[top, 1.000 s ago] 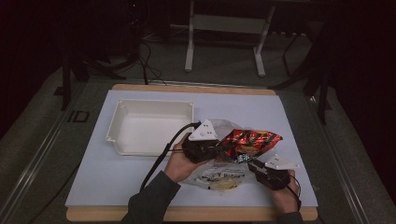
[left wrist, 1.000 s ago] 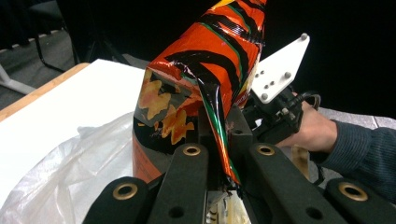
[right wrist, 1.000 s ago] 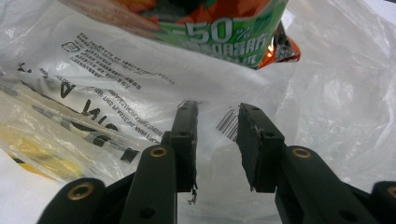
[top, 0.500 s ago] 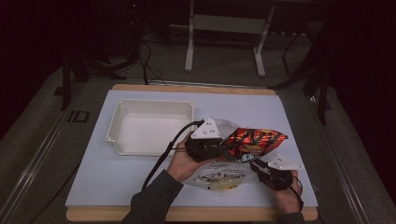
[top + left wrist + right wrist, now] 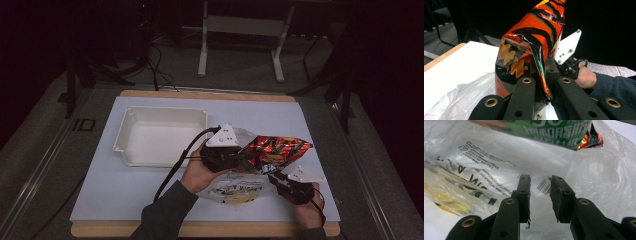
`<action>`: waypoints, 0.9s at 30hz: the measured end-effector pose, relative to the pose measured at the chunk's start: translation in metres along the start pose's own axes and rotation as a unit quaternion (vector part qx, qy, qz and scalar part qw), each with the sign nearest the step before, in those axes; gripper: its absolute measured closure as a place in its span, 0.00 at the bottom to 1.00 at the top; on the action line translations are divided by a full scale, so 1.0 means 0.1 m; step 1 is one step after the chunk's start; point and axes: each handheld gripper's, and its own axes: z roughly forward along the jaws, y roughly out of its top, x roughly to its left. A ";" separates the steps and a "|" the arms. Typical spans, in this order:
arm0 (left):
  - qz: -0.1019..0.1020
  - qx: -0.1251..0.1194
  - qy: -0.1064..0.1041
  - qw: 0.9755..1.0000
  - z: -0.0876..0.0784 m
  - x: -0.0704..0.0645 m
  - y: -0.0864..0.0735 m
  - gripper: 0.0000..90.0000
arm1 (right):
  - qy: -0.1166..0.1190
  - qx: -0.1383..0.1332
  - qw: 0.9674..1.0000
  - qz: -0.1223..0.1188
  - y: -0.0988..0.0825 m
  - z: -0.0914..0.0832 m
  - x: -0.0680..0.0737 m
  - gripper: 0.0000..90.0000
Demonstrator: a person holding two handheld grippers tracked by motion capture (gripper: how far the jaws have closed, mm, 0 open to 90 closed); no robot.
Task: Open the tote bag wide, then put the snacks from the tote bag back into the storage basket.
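An orange and black crisp packet [image 5: 277,148] hangs level over the white mat, and my left gripper [image 5: 239,156] is shut on the packet's end. In the left gripper view the jaws pinch the packet's [image 5: 534,37] crimped seam, at my left gripper [image 5: 543,73]. Beneath it lies a crumpled clear plastic bag [image 5: 232,187] with black print and something yellow inside. My right gripper [image 5: 276,178] rests at the bag's right edge. In its own view my right gripper [image 5: 540,181] stands open, the bag's film [image 5: 486,157] just beyond the tips and the packet's green underside [image 5: 554,130] above.
An empty white tray [image 5: 127,135] sits at the mat's left rear. The white mat [image 5: 115,190] covers a wooden board [image 5: 210,94]. Cables trail from both grippers toward the front edge. Dark floor and a stand's legs [image 5: 202,60] lie beyond the table.
The packet's far end has shifted slightly right and up with my left gripper. My right gripper has stayed at the plastic bag's edge.
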 end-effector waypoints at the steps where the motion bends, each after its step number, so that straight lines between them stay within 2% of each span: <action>1: 0.000 -0.001 0.000 1.000 0.00 0.00 0.01 0.99 | 0.000 0.000 1.000 -0.001 0.00 0.00 0.00 0.77; 11: 0.003 -0.004 -0.004 1.000 -0.06 -0.01 0.07 0.99 | 0.000 0.002 1.000 0.001 -0.03 0.02 -0.02 0.77; 15: -0.002 -0.008 -0.010 1.000 -0.10 -0.01 0.08 0.99 | 0.000 0.005 1.000 0.001 -0.03 0.02 -0.02 0.77; 27: -0.005 -0.015 -0.009 1.000 -0.17 -0.01 0.10 0.99 | 0.000 0.007 1.000 0.002 -0.05 0.04 -0.02 0.78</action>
